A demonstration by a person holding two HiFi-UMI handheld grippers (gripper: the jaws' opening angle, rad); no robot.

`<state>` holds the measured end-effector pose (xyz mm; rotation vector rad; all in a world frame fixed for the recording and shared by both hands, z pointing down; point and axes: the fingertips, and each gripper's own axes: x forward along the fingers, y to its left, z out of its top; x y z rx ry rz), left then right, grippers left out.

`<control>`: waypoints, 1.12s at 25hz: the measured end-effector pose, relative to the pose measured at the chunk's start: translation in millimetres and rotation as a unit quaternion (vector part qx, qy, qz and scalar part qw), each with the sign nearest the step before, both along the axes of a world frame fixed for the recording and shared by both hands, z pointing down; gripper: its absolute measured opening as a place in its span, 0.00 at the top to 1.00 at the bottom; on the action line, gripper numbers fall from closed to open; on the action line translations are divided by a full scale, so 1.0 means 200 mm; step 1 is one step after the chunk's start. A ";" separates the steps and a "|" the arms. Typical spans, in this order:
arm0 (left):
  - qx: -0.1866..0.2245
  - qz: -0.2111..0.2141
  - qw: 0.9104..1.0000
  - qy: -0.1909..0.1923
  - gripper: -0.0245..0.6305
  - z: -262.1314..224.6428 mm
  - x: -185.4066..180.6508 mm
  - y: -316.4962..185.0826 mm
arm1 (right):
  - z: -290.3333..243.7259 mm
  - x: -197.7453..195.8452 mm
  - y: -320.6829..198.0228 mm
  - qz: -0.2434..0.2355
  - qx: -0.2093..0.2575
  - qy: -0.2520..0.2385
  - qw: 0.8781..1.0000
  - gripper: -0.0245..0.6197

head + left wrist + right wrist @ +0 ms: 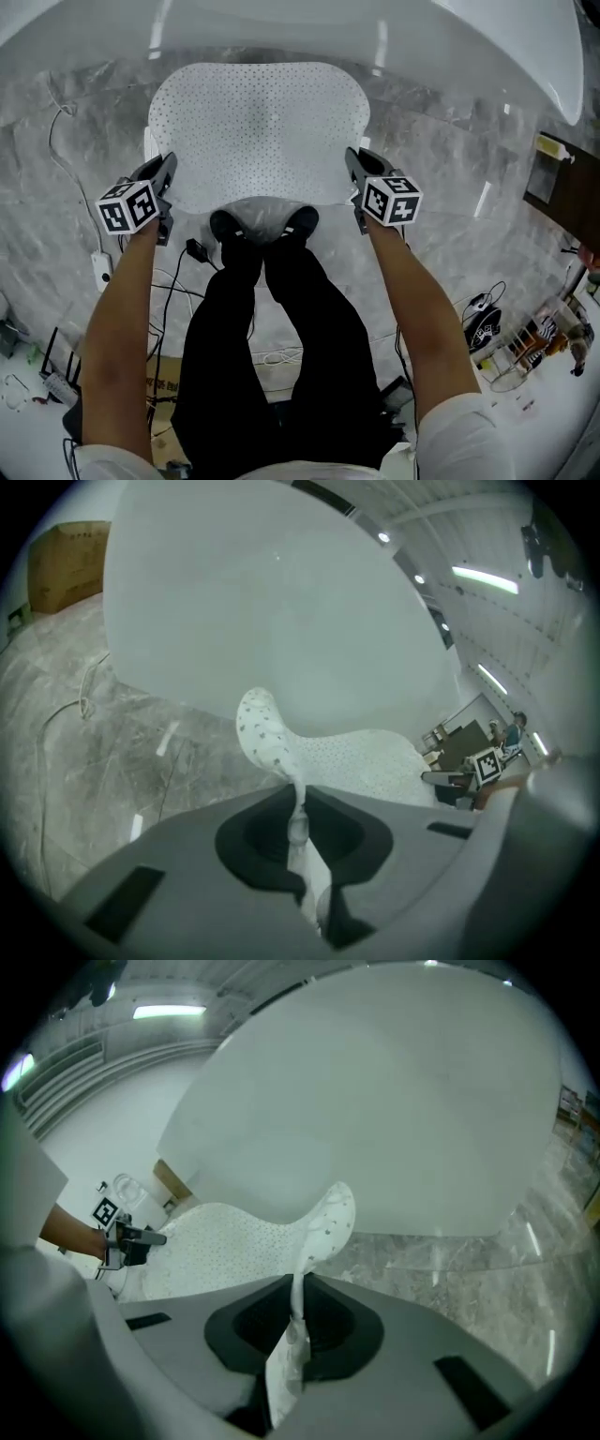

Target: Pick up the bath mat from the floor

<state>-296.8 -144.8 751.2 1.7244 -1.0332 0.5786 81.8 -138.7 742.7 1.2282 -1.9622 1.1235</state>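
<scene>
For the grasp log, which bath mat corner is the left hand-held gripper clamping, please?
The bath mat's near-left corner: the left hand-held gripper is shut on it. The right hand-held gripper pinches the near-right corner; the far corners are ungripped.

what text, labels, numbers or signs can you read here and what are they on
No legible text in any view.
left gripper and right gripper: cubes bear black-and-white square markers, patterns only, no letters.
bath mat: dots only, no print.
cardboard scrap on the floor by the cables: reddish print, too blurred to read.
small items at the lower right: labels too small to read.
</scene>
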 end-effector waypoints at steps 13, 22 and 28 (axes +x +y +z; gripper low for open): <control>0.208 0.078 0.975 0.024 0.93 -1.97 -0.05 -0.16 | -1.89 0.01 -0.07 0.010 0.181 -0.066 0.981 0.89; 0.359 0.132 0.923 0.051 0.93 -3.32 0.10 -0.03 | -3.20 0.10 0.16 0.012 0.317 -0.084 0.944 0.89; 0.431 0.135 0.890 0.063 0.93 -3.90 0.20 0.12 | -3.79 0.14 0.36 0.007 0.407 -0.056 0.912 0.89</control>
